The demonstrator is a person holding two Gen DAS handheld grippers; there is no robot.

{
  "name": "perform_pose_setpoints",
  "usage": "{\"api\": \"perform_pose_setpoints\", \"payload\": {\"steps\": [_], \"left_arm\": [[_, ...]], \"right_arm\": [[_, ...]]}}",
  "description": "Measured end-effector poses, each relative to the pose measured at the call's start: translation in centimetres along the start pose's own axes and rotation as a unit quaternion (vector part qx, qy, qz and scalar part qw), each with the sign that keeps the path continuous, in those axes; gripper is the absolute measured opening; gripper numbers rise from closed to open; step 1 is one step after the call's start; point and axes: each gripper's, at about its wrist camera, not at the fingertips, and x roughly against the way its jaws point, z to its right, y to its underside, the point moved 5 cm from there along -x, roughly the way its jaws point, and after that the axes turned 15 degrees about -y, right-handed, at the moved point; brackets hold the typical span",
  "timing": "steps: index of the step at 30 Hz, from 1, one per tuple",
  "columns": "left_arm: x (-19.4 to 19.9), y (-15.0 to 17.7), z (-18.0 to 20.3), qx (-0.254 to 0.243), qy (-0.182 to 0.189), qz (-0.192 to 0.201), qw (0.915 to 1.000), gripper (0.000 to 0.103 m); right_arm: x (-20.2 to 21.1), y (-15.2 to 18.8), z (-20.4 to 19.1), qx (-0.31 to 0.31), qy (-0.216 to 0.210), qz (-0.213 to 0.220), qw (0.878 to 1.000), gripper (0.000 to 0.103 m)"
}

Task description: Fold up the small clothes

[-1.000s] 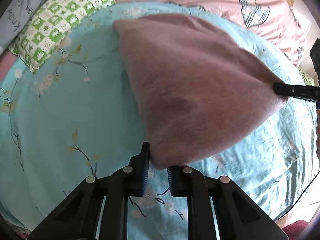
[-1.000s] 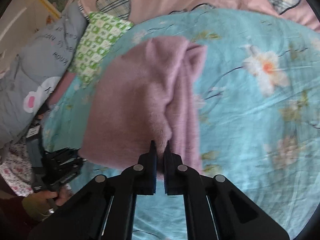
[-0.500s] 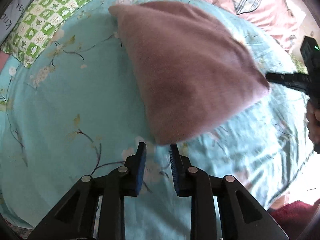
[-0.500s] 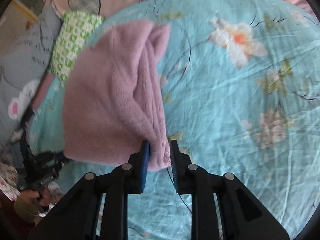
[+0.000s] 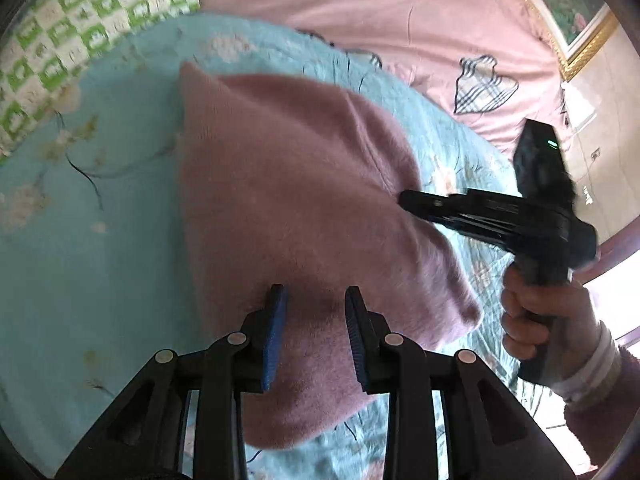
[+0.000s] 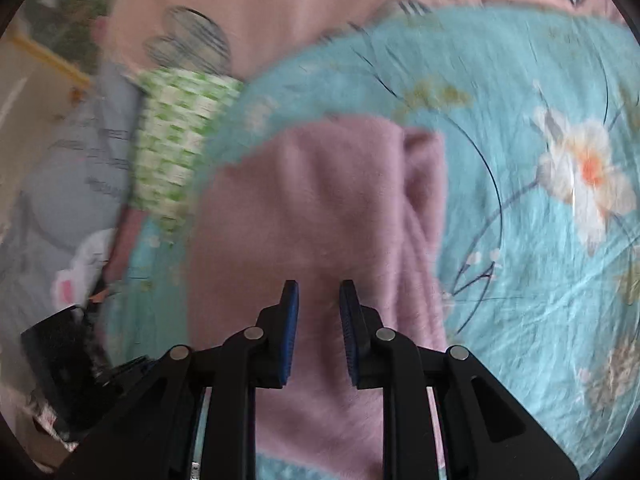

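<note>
A folded pink garment (image 5: pixel 288 200) lies on the blue floral bedsheet (image 5: pixel 100 240). The left gripper (image 5: pixel 316 304), just opening, and the right gripper (image 6: pixel 319 300), just narrowing, hover parted above it, gripping nothing.

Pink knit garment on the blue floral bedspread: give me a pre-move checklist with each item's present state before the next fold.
1. Pink knit garment lies folded on the blue floral bedspread: ok.
2. Left gripper released, jaws just opening, nothing pinched: ok.
3. Right gripper released, pads apart over the garment: ok.
4. Green checked cloth clear of the garment: ok.
5. Fold edges aligned: cannot tell, blurred.
</note>
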Motion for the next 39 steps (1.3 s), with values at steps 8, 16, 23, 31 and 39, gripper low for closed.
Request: {"api": "perform_pose_setpoints", "payload": {"steps": [8,16,23,31,39], "left_arm": [[-1.9,1.1,1.7,-0.027,-0.014,-0.008,0.9995,0.033],[2.4,2.4,1.1,-0.031,0.004,0.016,0.9994,0.043],[-2.0,5.8,-0.2,-0.057,-0.049,-0.034,0.9966,0.042],[1.3,5.2,0.0,-0.048,-0.050,-0.002,0.9976,0.052],[4.7,7.9,-0.9,-0.048,-0.098,0.034,0.9935,0.075]], "right_arm": [[-2.0,-2.2,3.6,0.013,0.076,-0.005,0.997,0.000],[2.6,0.5,-0.6,0.052,0.015,0.015,0.998,0.003],[2.1,7.5,3.8,0.038,0.095,-0.051,0.993,0.000],[4.3,7.8,1.2,0.045,0.048,-0.002,0.998,0.005],[7.7,10.9,-2.4,0.102,0.040,0.046,0.993,0.061]]}}
